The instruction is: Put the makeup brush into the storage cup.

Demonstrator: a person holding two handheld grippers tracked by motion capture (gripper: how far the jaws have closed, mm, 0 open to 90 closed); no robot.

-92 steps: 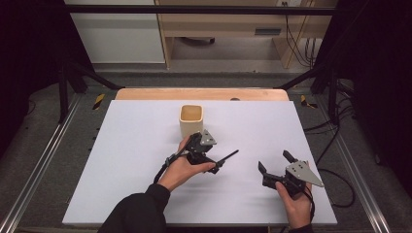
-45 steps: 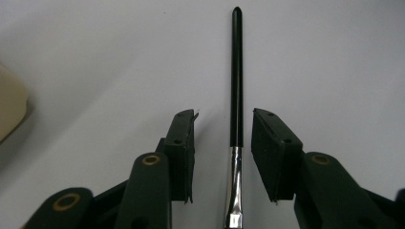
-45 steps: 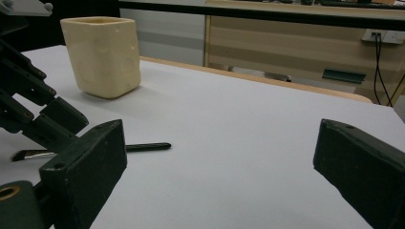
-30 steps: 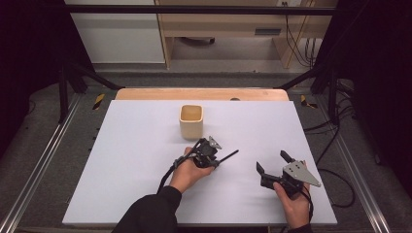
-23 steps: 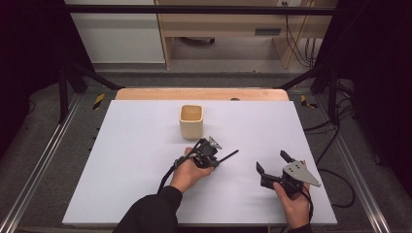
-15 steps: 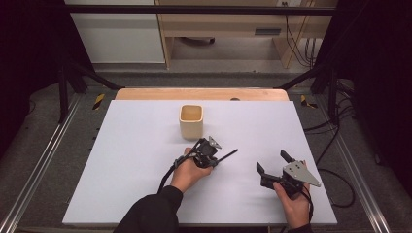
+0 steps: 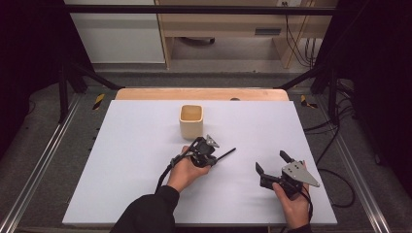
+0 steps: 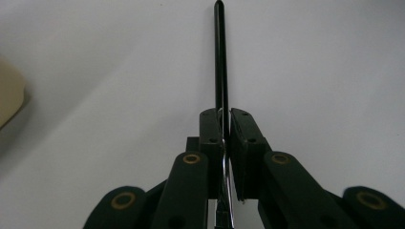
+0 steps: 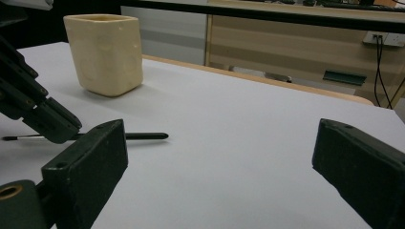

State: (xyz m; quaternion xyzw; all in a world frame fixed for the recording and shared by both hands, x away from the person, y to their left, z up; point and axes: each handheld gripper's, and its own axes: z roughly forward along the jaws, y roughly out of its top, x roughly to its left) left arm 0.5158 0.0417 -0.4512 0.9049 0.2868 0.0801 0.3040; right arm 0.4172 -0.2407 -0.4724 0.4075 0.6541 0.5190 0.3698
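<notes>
No writing is seen on the cup (image 7: 191, 120); just beside it, a pen (image 8: 220, 62) is clamped in the left gripper (image 8: 223, 125), while the right gripper (image 9: 219, 157) is held with fingers apart.

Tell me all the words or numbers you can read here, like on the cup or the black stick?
None can be read.
The cream square cup is plain, with no print.
The thin black stick held in the left tongs bears no writing.
The grey plate on the right tongs is blank.
The yellow-and-black striped marks on the floor are stripes, not letters.
</notes>
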